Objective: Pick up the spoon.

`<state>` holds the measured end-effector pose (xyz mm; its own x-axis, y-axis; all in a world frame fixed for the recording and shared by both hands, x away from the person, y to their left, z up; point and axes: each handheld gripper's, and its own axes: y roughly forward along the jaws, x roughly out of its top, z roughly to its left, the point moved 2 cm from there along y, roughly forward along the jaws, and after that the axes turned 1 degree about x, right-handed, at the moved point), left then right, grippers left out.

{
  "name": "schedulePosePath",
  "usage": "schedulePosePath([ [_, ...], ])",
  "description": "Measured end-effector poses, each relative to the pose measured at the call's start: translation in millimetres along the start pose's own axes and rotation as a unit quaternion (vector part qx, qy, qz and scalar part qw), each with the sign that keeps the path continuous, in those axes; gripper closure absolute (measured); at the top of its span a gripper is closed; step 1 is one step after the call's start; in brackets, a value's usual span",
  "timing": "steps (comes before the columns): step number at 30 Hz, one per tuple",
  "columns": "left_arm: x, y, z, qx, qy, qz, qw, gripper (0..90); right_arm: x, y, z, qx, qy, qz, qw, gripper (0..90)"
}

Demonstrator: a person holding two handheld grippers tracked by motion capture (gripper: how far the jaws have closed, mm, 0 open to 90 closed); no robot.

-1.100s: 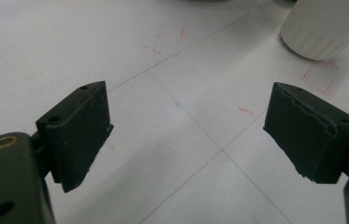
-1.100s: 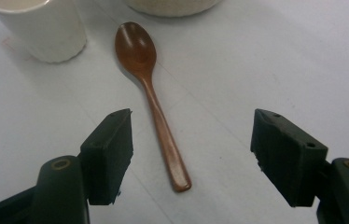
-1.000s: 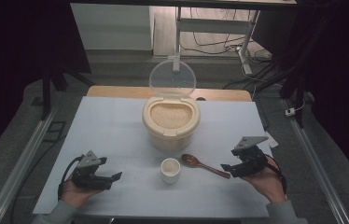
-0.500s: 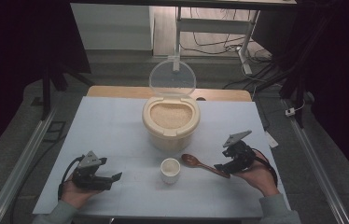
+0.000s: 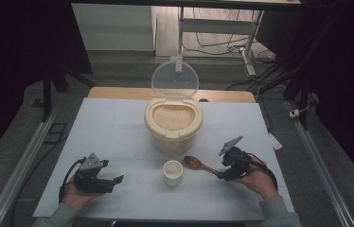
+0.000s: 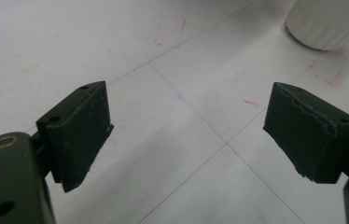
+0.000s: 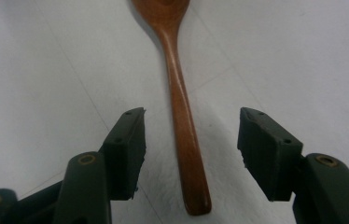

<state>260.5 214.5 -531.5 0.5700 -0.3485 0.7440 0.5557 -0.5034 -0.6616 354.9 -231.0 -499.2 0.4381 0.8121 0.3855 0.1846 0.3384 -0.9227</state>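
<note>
A wooden spoon (image 5: 199,164) lies flat on the white table, right of a small white cup (image 5: 172,172). My right gripper (image 5: 222,174) is open and straddles the spoon's handle (image 7: 184,130), one jaw on each side without touching it. My left gripper (image 5: 116,180) rests open near the front left of the table, with only bare table between its fingers (image 6: 77,133). The cup's base (image 6: 325,23) stands beyond the left gripper. A cream rice container (image 5: 172,124) full of rice stands behind the cup, with its clear lid (image 5: 175,79) tipped up.
The white table top (image 5: 113,132) has thin grid lines and faint red marks (image 6: 168,32). A wooden board edge (image 5: 118,92) runs along the table's back. Metal rails (image 5: 21,165) flank both sides, and cables lie on the floor behind.
My right gripper has moved left and down toward the spoon, until its jaws straddle the handle. The left gripper has stayed where it was.
</note>
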Motion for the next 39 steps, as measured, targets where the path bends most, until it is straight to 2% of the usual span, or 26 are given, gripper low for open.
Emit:
schedulePosePath([
  [4,-0.2,-0.1,0.0,0.000,0.001,0.001,1.0000,14.6,1.7,6.6,0.6,0.002,-0.006,0.014,0.9999,46.4],
  [7,-0.3,0.2,0.0,0.000,0.002,0.001,1.0000,14.6,3.7,11.2,-0.5,0.010,-0.013,0.025,0.9996,53.4],
  [15,-0.5,0.2,-0.4,0.000,0.004,0.002,1.0000,14.6,7.2,18.4,1.1,-0.001,-0.038,0.046,0.9982,65.3],
  [22,-0.6,0.7,-1.3,0.000,0.004,0.003,1.0000,14.5,9.0,20.2,3.0,0.005,-0.061,0.047,0.9970,78.2],
  [31,-1.5,0.7,-0.2,0.000,0.006,0.006,1.0000,14.5,8.6,19.2,5.7,-0.003,-0.073,0.045,0.9963,78.9],
  [34,-1.8,0.8,0.3,0.000,0.005,0.006,1.0000,14.5,7.0,18.2,4.1,-0.002,-0.072,0.038,0.9967,78.9],
  [39,-2.1,0.2,0.5,0.000,0.006,0.006,1.0000,14.5,4.2,13.4,1.7,-0.001,-0.057,0.024,0.9981,78.9],
])
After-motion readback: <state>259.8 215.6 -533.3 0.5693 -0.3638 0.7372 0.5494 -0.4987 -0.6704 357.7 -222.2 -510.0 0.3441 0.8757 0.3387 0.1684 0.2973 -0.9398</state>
